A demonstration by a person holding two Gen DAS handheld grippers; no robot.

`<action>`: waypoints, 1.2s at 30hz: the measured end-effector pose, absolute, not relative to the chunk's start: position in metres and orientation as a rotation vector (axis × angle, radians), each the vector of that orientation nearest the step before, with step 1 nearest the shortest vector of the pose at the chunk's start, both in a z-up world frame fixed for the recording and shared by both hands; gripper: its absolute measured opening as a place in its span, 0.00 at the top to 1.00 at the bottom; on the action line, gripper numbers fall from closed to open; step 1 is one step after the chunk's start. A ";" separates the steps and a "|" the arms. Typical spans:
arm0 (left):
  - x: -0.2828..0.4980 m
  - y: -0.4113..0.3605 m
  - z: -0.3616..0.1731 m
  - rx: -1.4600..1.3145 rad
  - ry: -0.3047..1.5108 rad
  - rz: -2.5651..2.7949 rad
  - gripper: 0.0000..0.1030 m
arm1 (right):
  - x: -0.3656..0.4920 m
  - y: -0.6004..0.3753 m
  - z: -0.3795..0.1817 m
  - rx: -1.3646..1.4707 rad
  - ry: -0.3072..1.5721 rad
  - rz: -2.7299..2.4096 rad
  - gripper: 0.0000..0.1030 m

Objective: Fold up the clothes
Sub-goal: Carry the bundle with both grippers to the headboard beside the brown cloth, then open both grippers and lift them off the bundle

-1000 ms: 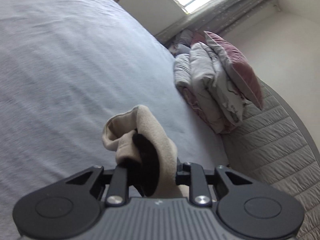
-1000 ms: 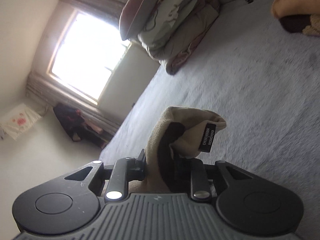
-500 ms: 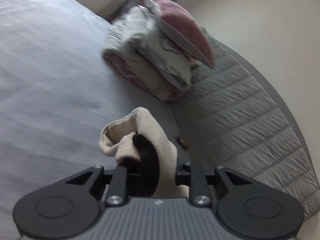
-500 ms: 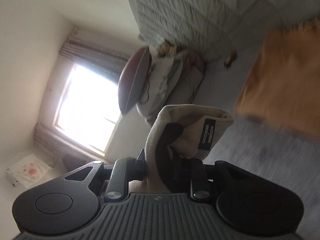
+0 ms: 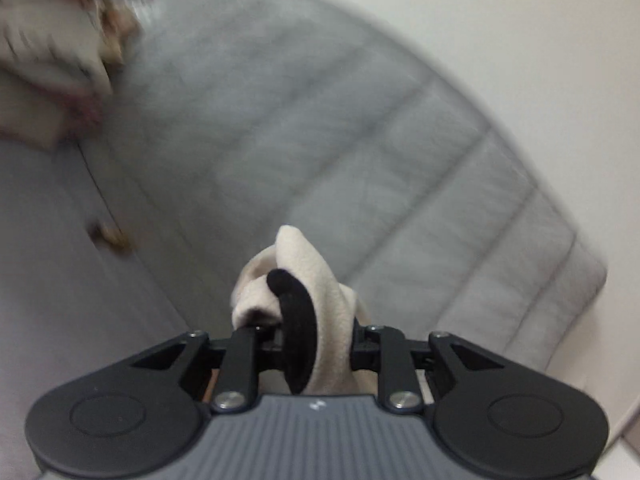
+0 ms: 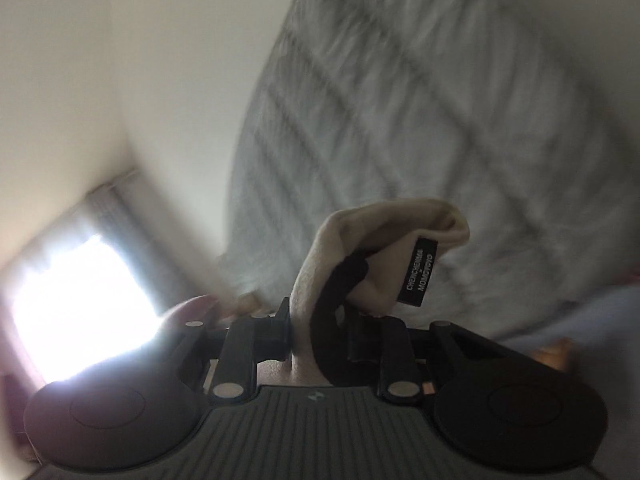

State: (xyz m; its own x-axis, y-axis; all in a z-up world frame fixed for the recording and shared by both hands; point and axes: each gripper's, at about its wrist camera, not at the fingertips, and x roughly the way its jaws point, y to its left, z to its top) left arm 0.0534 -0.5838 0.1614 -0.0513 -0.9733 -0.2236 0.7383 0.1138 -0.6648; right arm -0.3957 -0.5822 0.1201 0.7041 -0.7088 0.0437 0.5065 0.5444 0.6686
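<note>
**Garment pinched at both ends, mid-carry**

Cream garment (image 5: 320,292) with black trim sits bunched between the jaws of the left gripper (image 5: 308,340); another bunch of cream fabric, probably the same piece, is in the right gripper (image 6: 324,336), black label (image 6: 418,274) hanging off the fold. Both sets of jaws are nearly closed, clamped on fabric. Only the pinched ends show; the rest hangs below both cameras, so I can't tell its long axis or facing. My guess is it runs gripper to gripper.

Both views are blurred, aimed at the quilted headboard (image 5: 360,160), with the bed sheet (image 5: 48,280) to the left and the pillow pile (image 5: 48,60) upper left.

Step looks like transport or shake-out. Keep the grips level and spread apart so the cloth stays taut, then lay it flat on the sheet before creasing.
</note>
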 end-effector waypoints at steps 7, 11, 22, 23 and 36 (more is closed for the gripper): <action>0.055 -0.603 0.046 -0.354 0.996 -1.351 0.74 | -0.401 -0.578 0.007 0.976 -0.170 -0.833 0.69; 0.050 -0.609 0.065 -0.280 0.945 -1.362 0.72 | -0.397 -0.580 0.014 0.981 -0.172 -0.826 0.64; 0.058 -0.590 0.094 -0.236 0.881 -1.144 0.25 | -0.421 -0.548 0.031 0.968 -0.098 -0.877 0.45; 0.061 -0.583 0.096 -0.242 0.872 -1.111 0.24 | -0.424 -0.545 0.034 0.953 -0.091 -0.884 0.44; 0.027 -0.352 0.120 -0.113 0.787 -0.814 0.17 | -0.393 -0.502 0.086 0.744 0.027 -0.785 0.33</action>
State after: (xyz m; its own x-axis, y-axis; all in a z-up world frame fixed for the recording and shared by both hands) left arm 0.0272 -0.3517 0.1202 0.4256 -0.6892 -0.5864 0.6091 0.6974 -0.3775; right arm -0.3934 -0.5022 0.0856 0.7203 -0.6317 -0.2866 0.6497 0.4695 0.5979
